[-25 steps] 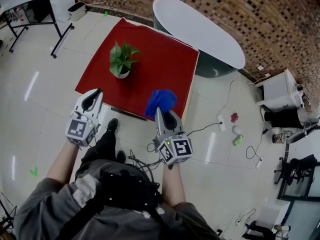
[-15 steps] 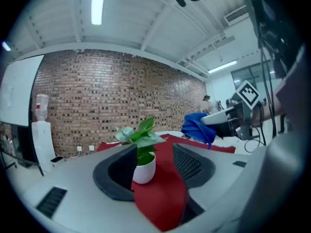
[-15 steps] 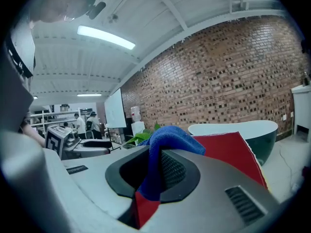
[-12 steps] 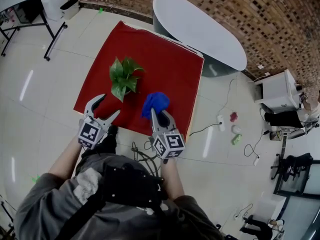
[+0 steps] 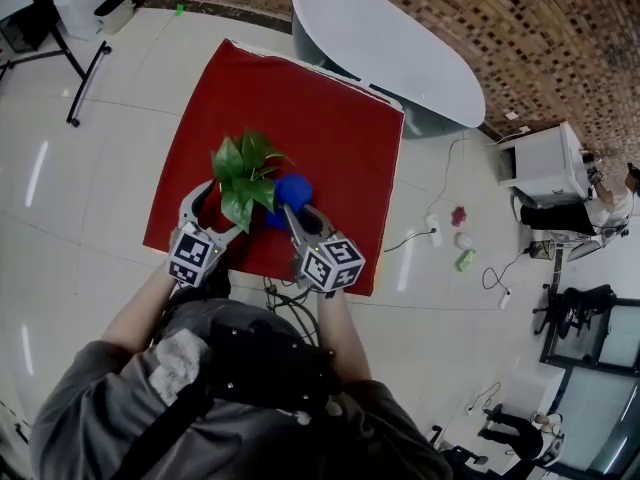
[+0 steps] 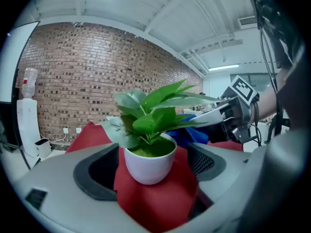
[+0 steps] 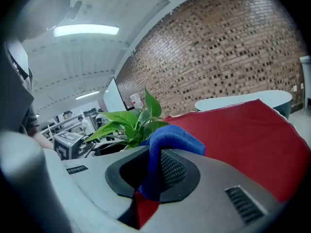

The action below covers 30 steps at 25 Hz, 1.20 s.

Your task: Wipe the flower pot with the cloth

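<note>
A small white flower pot (image 6: 148, 163) with a green leafy plant (image 5: 243, 171) stands on the red-covered table (image 5: 320, 118) near its front edge. In the head view the leaves hide the pot. My left gripper (image 6: 151, 179) reaches around the pot, one jaw on each side; the jaws are opening and neither pad touches it. In the head view the left gripper (image 5: 214, 214) sits just below the leaves. My right gripper (image 7: 153, 171) is shut on a bunched blue cloth (image 7: 167, 142). It holds the blue cloth (image 5: 292, 190) close to the plant's right side.
A white oval table (image 5: 380, 48) stands behind the red one, by the brick wall. Cables (image 5: 420, 233) and small objects (image 5: 460, 240) lie on the tiled floor to the right, with a white cabinet (image 5: 540, 163) beyond them.
Both grippers moved forward and down from in front of the table to the plant. The left jaws went from shut to wide apart around the pot. The blue cloth stayed gripped.
</note>
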Each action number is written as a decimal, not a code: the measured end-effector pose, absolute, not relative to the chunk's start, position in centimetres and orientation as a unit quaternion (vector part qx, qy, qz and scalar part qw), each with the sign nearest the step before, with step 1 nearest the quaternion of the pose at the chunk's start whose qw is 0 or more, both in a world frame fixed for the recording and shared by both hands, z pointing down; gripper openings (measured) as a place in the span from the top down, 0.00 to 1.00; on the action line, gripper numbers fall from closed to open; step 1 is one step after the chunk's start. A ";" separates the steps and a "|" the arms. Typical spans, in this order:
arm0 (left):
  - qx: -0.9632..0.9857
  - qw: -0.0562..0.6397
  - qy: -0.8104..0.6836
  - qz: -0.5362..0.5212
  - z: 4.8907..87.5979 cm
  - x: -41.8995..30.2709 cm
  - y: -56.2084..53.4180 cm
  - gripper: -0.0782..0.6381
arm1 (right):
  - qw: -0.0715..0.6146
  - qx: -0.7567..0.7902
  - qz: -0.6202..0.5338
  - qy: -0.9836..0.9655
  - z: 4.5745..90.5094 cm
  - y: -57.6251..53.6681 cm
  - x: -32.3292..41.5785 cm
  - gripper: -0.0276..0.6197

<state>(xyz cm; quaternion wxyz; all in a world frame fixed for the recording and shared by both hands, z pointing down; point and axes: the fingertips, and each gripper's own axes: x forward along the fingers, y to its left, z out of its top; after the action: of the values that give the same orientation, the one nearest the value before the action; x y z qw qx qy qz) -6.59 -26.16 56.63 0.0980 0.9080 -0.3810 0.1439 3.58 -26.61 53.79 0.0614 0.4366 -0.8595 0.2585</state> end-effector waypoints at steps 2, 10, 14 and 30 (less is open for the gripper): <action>0.912 0.095 -0.371 0.145 57.1 -6.5 -27.1 0.28 | 0.061 0.428 0.268 -0.861 54.2 -28.0 2.8 0.86; 0.921 0.098 -0.354 0.133 57.3 -6.0 -30.7 0.29 | 0.076 0.388 0.287 -0.872 55.2 -31.1 0.3 0.86; 0.930 0.111 -0.331 0.115 57.2 -6.1 -31.2 0.29 | 0.054 0.366 0.316 -0.874 55.6 -31.5 0.0 0.86; 0.951 0.094 -0.264 0.134 58.7 -4.9 -31.4 0.29 | 0.129 0.328 0.340 -0.872 62.1 -32.4 1.0 0.86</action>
<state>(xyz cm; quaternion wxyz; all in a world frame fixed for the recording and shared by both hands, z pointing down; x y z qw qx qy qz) -4.88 -31.41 58.74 0.0943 0.9505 -0.2638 0.1341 1.02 -32.38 62.12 0.1292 0.3278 -0.8719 0.3401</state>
